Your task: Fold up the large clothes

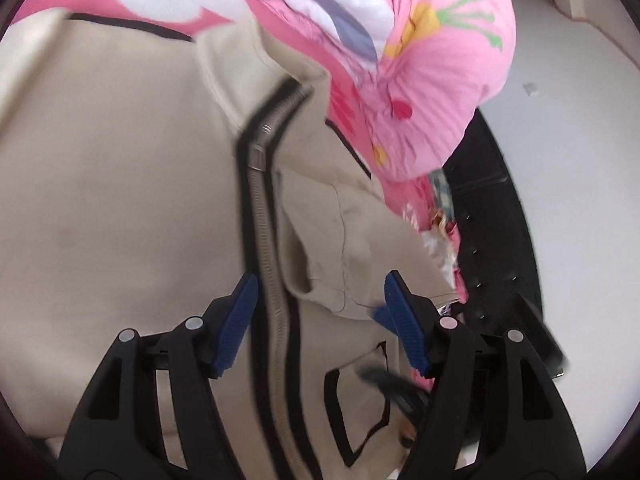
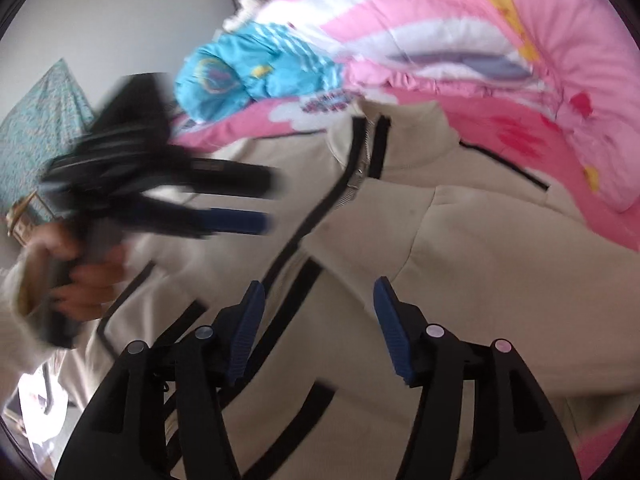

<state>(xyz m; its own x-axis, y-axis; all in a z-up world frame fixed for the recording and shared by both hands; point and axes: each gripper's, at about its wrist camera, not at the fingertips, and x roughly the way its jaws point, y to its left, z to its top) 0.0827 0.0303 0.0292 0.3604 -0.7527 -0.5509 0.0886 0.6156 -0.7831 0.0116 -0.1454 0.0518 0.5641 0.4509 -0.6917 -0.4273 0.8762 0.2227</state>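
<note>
A beige zip-up jacket (image 1: 120, 180) with black trim lies spread front-up on a pink bed, its collar (image 2: 412, 136) toward the quilt. My left gripper (image 1: 320, 280) is open just above the chest. The zipper (image 1: 260, 208) runs past its left finger, and a fold of cloth lies loose between the pads. My right gripper (image 2: 319, 284) is open over the jacket (image 2: 460, 260) near the zipper (image 2: 352, 184), with nothing pinched. In the right wrist view the left gripper (image 2: 260, 196) appears blurred at the left, held by a hand (image 2: 88, 280), its jaws apart.
A bunched pink floral quilt (image 1: 440, 80) lies beyond the collar and fills the top right (image 2: 480, 40), with a blue bundle (image 2: 248, 76) beside it. A black object (image 1: 492, 240) borders the bed on the right, with white floor (image 1: 580, 160) past it. Teal patterned cloth (image 2: 40, 128) is far left.
</note>
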